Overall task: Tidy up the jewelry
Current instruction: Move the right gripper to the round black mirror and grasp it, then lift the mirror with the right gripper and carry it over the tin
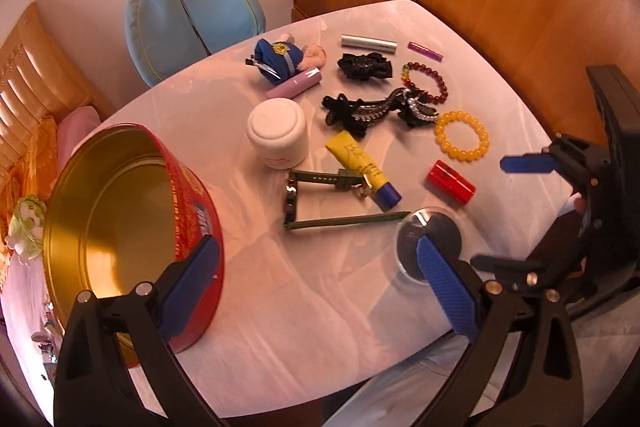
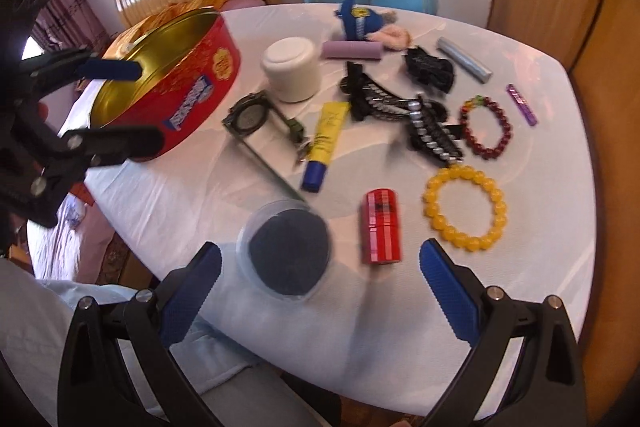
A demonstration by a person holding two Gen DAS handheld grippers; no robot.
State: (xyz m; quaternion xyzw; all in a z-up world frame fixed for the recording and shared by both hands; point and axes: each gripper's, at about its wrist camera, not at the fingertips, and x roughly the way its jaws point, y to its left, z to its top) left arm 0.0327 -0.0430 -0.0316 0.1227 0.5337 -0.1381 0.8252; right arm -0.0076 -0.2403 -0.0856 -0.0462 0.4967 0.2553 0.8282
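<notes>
Right wrist: red tube (image 2: pixel 381 227) before yellow bracelet (image 2: pixel 465 207); tool (image 2: pixel 320 291) agape.

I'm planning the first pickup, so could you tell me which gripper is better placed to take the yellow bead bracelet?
Probably the right gripper: it is open, and the yellow bead bracelet lies just ahead of its right-hand finger. The left gripper, also open, sits beside the red tin, farther away.
</notes>
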